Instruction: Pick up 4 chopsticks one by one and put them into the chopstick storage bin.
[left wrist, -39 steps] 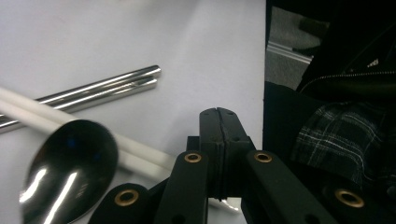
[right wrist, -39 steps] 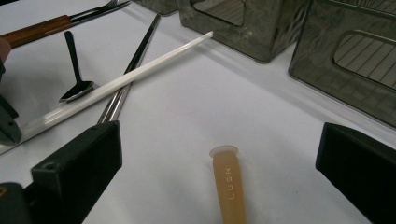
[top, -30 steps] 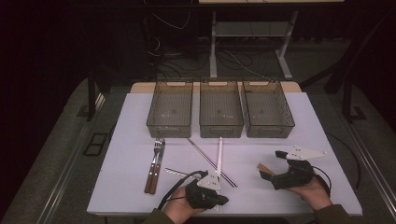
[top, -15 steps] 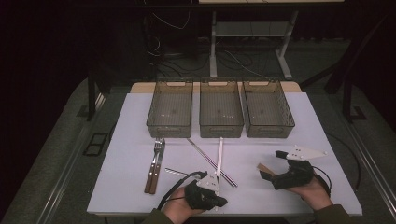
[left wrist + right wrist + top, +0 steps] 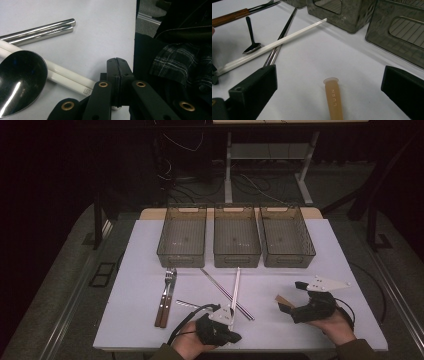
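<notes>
My left gripper [image 5: 232,336] rests at the table's front edge, jaws pressed together with nothing between them; its own view shows the shut tips [image 5: 117,61]. Just beside it lie a small spoon [image 5: 20,82], a white chopstick pair [image 5: 67,77] and a metal chopstick pair [image 5: 37,32]. My right gripper [image 5: 291,296] lies at the front right with its jaws wide open [image 5: 330,75]. A tan stick-shaped piece marked LUSN [image 5: 333,100] lies on the table between those jaws, untouched by either pad.
Three smoky plastic bins [image 5: 182,259] [image 5: 236,260] [image 5: 287,260] stand in a row at the back of the white table. Two wooden-handled forks [image 5: 165,297] lie at the left. The white chopsticks [image 5: 235,290] cross the metal ones [image 5: 220,287] mid-table.
</notes>
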